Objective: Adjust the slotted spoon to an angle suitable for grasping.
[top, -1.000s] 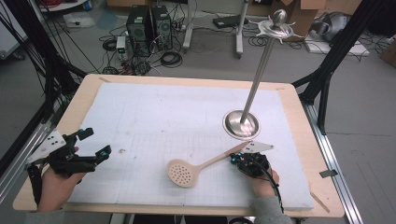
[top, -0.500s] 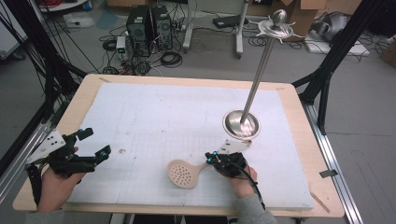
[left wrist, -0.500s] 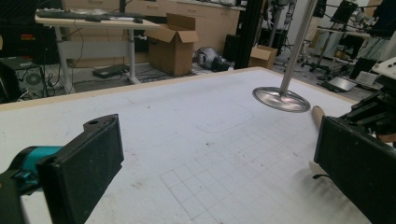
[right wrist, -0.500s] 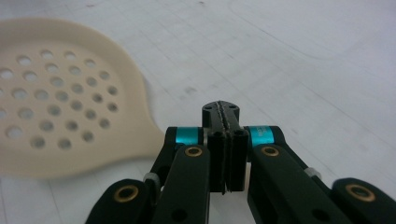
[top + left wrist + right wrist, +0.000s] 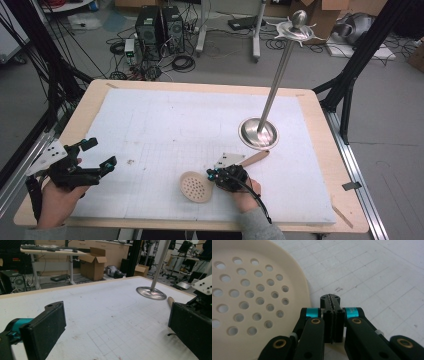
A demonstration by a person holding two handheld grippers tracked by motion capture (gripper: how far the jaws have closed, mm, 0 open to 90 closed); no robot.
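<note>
Although the slotted spoon (image 5: 197, 186) looks big, I judge it light and stiff: a pale plastic disc full of small holes, with a wooden handle (image 5: 256, 158) that comes out toward the metal stand (image 5: 259, 134). The disc lies flat on the white desk (image 5: 175, 125), on the near side of the stand's round base, and the handle end stops just beside that base. The smooth plastic is probably a little slippery, and the wide disc gives nothing narrow to pinch, so the handle is the better place to take hold, close to the disc where the weight balances.

The right tool (image 5: 216, 176) sits over the handle, just beside the disc rim. In the right gripper view its jaws are clenched together with the pads touching, and no part of the spoon is seen between them.

The left tool (image 5: 95, 156) rests far from the stand, near the desk's corner. Its jaws are released, wide apart, with nothing between them.
</note>
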